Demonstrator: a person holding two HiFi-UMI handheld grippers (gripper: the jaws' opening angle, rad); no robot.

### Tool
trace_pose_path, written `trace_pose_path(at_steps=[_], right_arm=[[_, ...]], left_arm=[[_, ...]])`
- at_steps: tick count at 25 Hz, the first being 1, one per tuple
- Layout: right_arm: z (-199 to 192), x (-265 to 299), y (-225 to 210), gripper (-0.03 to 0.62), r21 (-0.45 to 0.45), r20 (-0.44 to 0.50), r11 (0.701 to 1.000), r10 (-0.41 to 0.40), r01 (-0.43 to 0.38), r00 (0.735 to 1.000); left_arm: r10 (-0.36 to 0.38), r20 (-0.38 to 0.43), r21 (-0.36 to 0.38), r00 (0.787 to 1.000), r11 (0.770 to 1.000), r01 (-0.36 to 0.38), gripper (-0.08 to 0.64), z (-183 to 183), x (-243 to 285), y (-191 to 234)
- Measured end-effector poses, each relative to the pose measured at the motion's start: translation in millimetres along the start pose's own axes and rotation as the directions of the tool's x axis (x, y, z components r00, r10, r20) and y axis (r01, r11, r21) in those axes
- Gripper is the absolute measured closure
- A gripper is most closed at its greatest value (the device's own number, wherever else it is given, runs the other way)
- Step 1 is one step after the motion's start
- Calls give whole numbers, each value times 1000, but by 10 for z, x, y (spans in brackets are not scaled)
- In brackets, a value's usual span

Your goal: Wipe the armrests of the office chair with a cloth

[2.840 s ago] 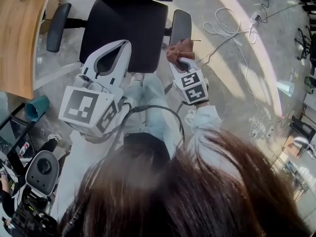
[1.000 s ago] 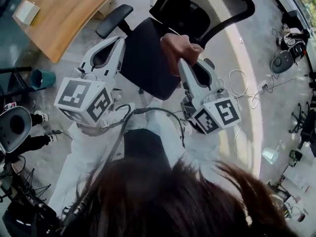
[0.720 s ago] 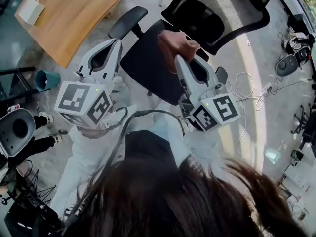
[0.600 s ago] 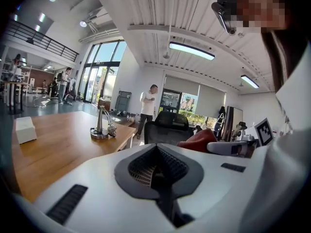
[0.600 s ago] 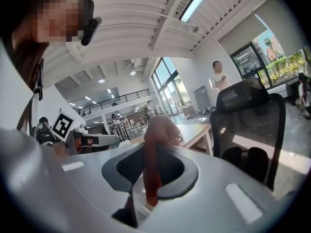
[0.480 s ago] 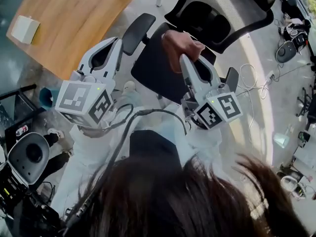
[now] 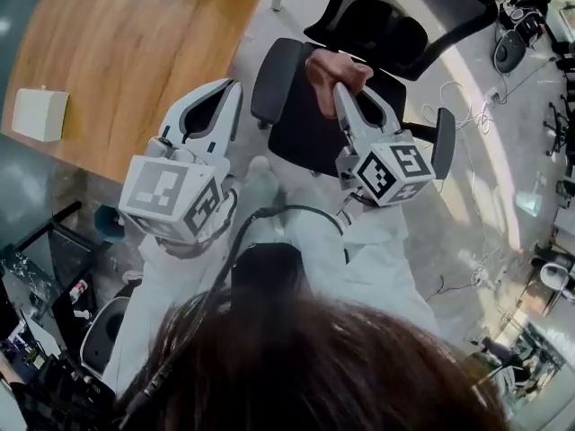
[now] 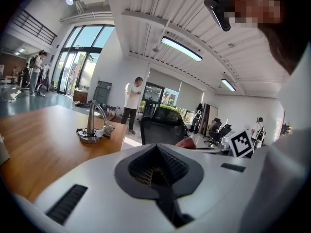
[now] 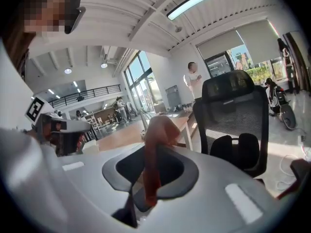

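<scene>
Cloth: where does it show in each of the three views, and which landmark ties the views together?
Head view: the cloth is at top centre, pinched in the right claw.
Left gripper view: only a small red sliver shows, just right of centre.
Right gripper view: it is at the centre, hanging between the closed jaws.
Shared landmark: the office chair's backrest.

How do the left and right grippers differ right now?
The left gripper has its jaws together on nothing; the right gripper is clamped on the reddish-brown cloth. In the head view the left gripper sits beside the black padded armrest, the right gripper over the black seat. Both are white and carry marker cubes.
</scene>
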State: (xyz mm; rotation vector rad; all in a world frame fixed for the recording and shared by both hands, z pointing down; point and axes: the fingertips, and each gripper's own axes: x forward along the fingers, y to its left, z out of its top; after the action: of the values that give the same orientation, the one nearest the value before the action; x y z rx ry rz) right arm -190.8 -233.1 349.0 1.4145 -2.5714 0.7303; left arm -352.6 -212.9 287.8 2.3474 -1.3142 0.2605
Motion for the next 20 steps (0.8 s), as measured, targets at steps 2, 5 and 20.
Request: trace_pose_path(at_steps=[2, 5, 20], right_arm=[[1, 237, -235, 535, -31, -51, 999, -39, 38, 998], [-48, 547, -570, 535, -99, -121, 992, -87, 75, 989], [-1348, 2289, -1029, 535, -335, -515, 939, -111, -80, 850]], left_arm=[[-8, -13, -17, 1000, 1000, 7, 558, 62, 174, 14], [-30, -39, -41, 999, 999, 28, 557, 17, 354, -13], [49, -132, -99, 990, 993, -62, 557, -571, 438, 391]])
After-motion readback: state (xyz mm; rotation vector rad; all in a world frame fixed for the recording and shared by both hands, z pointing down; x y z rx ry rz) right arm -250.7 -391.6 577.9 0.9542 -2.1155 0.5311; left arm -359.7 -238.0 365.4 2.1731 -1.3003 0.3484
